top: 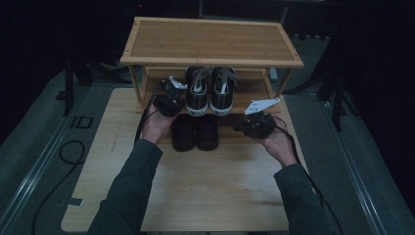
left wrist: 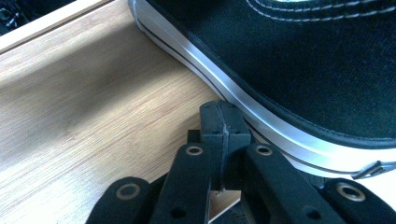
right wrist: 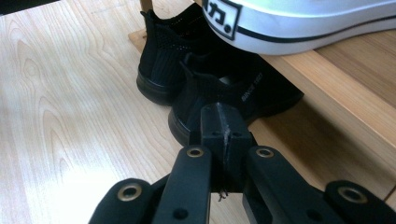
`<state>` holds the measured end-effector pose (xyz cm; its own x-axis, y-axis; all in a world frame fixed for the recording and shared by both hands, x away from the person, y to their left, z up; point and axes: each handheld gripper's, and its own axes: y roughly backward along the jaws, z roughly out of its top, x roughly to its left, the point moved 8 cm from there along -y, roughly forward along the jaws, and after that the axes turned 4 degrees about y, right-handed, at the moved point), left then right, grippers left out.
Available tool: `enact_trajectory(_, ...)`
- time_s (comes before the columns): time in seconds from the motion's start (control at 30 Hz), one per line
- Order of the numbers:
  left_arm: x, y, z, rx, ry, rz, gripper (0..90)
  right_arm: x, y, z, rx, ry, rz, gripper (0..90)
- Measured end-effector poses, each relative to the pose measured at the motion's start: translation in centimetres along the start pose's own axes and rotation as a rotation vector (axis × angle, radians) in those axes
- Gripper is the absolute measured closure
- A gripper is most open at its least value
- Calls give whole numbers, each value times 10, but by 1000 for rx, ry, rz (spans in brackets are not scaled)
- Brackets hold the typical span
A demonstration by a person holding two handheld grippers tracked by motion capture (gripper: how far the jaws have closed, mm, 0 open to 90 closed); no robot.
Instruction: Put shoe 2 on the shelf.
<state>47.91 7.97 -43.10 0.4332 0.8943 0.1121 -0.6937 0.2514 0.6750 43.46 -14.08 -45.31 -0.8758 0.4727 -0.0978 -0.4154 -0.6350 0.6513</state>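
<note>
A pair of black canvas sneakers (top: 209,90) with white soles stands on the middle shelf of a bamboo shoe rack (top: 210,41). Beneath that shelf sits a pair of all-black shoes (top: 195,132). My left gripper (top: 177,96) is at the shelf's left part, beside the left sneaker. In the left gripper view its jaws (left wrist: 223,122) are shut and empty, with the tips right at the sneaker's white sole (left wrist: 243,100). My right gripper (top: 239,127) hovers low, to the right of the black shoes. It (right wrist: 224,128) is shut on nothing and points at the nearer black shoe's heel (right wrist: 219,88).
The rack stands at the far end of a light wooden table (top: 195,191); its top shelf is bare. The middle shelf's edge (right wrist: 336,88) with a sneaker's white heel (right wrist: 303,23) overhangs the black shoes. Dark floor and cables surround the table.
</note>
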Motion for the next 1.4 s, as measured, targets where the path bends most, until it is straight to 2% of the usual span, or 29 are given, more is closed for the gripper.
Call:
enact_trajectory(0.43,-2,0,1,6,2,13,900,-2,2,-2,0,-5,0,900)
enact_trajectory(0.53,-7,0,3,-8,8,-12,900,-2,1,-3,0,-6,1,900)
enact_trajectory(0.63,-8,0,3,6,-14,12,900,-1,1,-3,3,-6,3,900)
enact_trajectory(0.93,-6,-1,3,-3,-1,-7,900,-1,2,-6,5,-9,5,900)
enact_trajectory(1.4,7,5,0,-6,17,6,900,-2,3,-11,14,-17,7,900)
